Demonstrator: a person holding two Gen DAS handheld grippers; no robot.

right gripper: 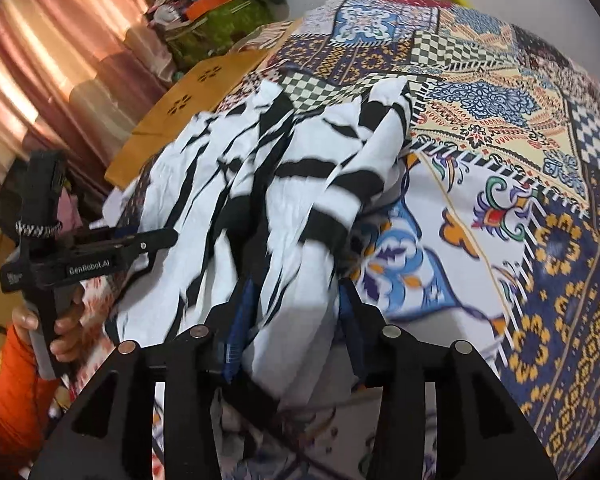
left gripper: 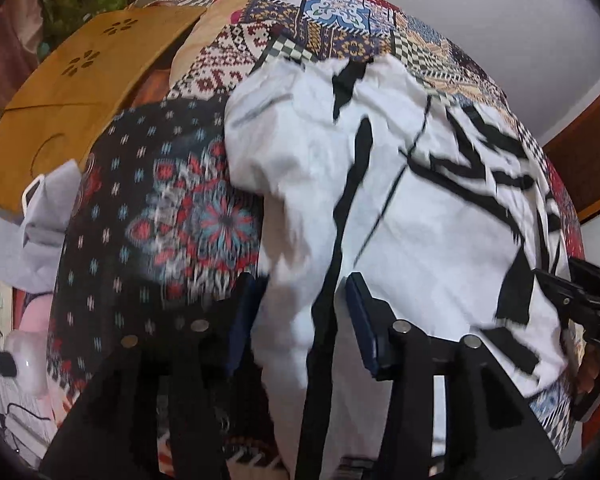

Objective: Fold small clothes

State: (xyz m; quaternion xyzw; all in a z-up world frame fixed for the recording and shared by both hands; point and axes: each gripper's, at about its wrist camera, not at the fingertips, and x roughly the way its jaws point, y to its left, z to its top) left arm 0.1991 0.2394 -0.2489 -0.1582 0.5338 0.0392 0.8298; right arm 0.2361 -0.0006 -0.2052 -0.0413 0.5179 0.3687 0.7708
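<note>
The white garment with black stripes (left gripper: 400,208) lies crumpled on the patchwork bedspread (right gripper: 500,168), directly ahead of and below both grippers, with its near edge running between each pair of jaws. In the left wrist view the left gripper (left gripper: 302,312) points steeply down at the cloth's near hem; its jaws stand apart, a fold of white fabric lying loose between the pads and not pinched. In the right wrist view the right gripper (right gripper: 296,316) does the same at the other end of that near edge — jaws apart, a bunched striped fold between them, no pad visibly pressing. The garment's long axis seems to run away from the grippers toward the far side of the bed, so the two tools sit side by side along its short, near edge; neither is clearly nearer, each covering its own corner. The right gripper's body shows at the right rim of the left view, and the left tool, held in a hand (right gripper: 66,332) with an orange sleeve (right gripper: 8,392), shows at the left of the right view. The cloth looks thin and soft — rumpled in ridges, its stripes broken by creases, not yet lying flat. Part of it overlaps a dark flower-printed cloth (left gripper: 160,208) on its left side. A tan panel with flower cut-outs (left gripper: 80,92) lies beyond.
</note>
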